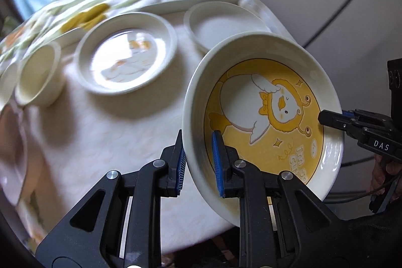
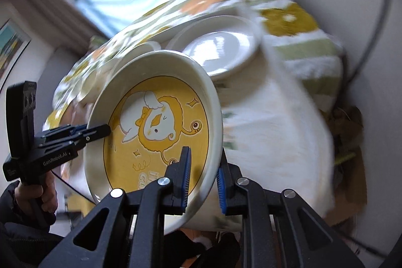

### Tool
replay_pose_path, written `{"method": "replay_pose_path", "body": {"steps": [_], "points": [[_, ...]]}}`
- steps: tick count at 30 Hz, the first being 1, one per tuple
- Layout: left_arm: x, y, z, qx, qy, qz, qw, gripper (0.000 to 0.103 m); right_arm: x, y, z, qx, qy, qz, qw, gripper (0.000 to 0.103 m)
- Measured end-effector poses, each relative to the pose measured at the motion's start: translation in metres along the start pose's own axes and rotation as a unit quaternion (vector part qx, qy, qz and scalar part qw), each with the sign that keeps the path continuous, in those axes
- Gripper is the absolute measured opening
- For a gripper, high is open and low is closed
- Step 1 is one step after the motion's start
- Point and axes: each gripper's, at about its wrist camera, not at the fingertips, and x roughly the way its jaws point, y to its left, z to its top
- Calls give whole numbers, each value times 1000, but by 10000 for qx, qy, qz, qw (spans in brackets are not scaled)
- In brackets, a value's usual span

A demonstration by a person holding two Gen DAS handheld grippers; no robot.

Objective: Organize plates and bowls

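Left gripper (image 1: pixel 198 155) and right gripper (image 2: pixel 203 177) clamp opposite rims of the glazed, breakable, slippery duck bowl (image 1: pixel 263 117), lifted beside the table's near edge (image 1: pixel 140 142).

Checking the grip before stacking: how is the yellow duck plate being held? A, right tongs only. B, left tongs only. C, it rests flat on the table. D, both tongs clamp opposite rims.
D: the left tongs and right tongs each pinch the yellow duck plate by its rim, tilted above the table.
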Motion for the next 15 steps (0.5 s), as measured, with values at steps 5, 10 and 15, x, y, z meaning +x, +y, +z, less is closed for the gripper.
{"method": "replay_pose_path", "body": {"steps": [5,10,15], "points": [[-30,55,-30,-562,-75,385,9976,16,33,51,7,-469,300,407,9976,17],[-46,107,-62,-1062,1,560,9928,16,69,107,2,-792,622,623,9930,17],[-41,159,-93,-1389,228,577,9884,16,109,153,-5,-1008,1008,620,9878,17]]}}
